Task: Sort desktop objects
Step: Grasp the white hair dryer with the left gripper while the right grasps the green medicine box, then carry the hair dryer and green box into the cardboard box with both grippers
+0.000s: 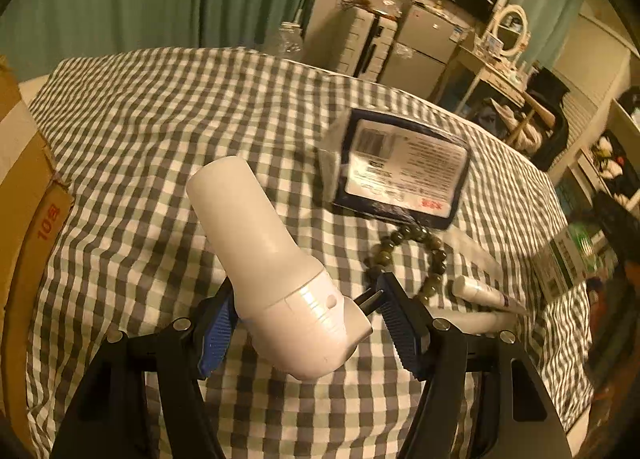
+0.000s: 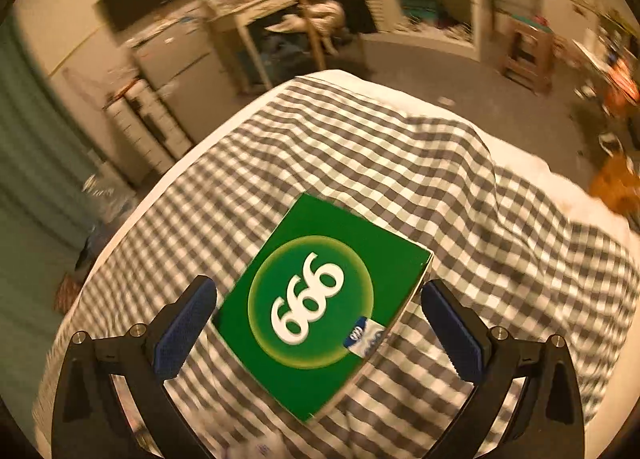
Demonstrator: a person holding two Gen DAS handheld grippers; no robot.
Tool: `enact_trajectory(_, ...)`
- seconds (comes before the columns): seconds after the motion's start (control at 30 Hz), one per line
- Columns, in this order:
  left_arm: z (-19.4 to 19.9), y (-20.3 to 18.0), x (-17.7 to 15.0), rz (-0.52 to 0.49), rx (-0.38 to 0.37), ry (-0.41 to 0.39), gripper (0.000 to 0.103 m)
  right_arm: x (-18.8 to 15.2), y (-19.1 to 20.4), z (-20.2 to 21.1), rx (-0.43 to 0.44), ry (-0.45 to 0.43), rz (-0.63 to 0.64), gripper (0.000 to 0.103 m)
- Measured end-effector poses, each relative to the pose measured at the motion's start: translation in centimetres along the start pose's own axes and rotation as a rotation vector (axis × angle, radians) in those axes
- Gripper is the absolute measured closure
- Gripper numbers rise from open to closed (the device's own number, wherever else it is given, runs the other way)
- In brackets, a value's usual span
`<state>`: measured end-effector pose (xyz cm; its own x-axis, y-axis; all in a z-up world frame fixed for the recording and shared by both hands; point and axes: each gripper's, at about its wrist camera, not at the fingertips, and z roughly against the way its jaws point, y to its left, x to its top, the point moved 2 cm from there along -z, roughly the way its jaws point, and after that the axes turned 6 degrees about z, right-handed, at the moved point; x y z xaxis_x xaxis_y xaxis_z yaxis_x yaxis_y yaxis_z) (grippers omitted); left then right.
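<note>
In the left wrist view my left gripper is shut on a white plug-in device with two metal prongs, held above the checkered tablecloth. A dark-edged packet with a white label, a bead bracelet and a white tube lie to the right. In the right wrist view my right gripper is open, its blue pads on either side of a green "999" box lying on the cloth.
A cardboard box stands at the table's left edge. Beyond the table are a small fridge, a drawer unit, a dressing table with mirror, a chair and shelves. Cloth folds drape over the right edge.
</note>
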<state>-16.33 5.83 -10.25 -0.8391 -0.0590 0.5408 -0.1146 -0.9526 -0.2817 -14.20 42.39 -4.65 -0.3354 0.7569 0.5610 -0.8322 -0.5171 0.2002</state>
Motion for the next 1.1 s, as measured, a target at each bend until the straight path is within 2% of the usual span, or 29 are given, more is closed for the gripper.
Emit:
enact_trajectory(0.07,0.0,-0.4,-0.1,-0.018,-0.001,0.002,0.034,0.6,0.6,-0.7,-0.040,0.011,0.012,0.000)
enact_trajectory(0.17,0.0,-0.3,-0.4,-0.023,0.004,0.006,0.034,0.6,1.0,-2.6,-0.109,0.089,0.053,0.000)
enact_trajectory(0.27,0.0,0.2,-0.6,-0.012,0.004,0.017,0.034,-0.5,-0.1,-3.9,-0.076,0.140,0.075,0.003)
enact_trajectory(0.37,0.9,1.1,-0.8,-0.008,0.006,0.008,0.034,-1.5,-1.4,-2.9,0.010,0.102,0.114,0.010)
enact_trajectory(0.47,1.9,1.6,-1.0,-0.004,0.012,-0.002,0.034,-3.1,-1.1,-0.5,0.086,0.080,0.223,0.016)
enact_trajectory(0.63,4.2,2.7,-1.5,0.026,0.007,-0.018,0.034,-8.4,0.8,5.6,0.195,0.042,0.430,0.017)
enact_trajectory(0.8,7.7,3.6,-2.3,0.027,0.022,-0.037,0.034,-13.4,2.5,10.1,0.289,0.047,0.546,0.017)
enact_trajectory(0.97,12.3,4.9,-2.1,0.030,0.011,-0.084,0.034,-15.6,4.5,15.6,0.372,0.016,0.631,0.017)
enact_trajectory(1.1,17.0,6.0,-0.6,0.030,-0.016,-0.148,0.034,-16.6,7.5,21.9,0.482,-0.036,0.694,0.017)
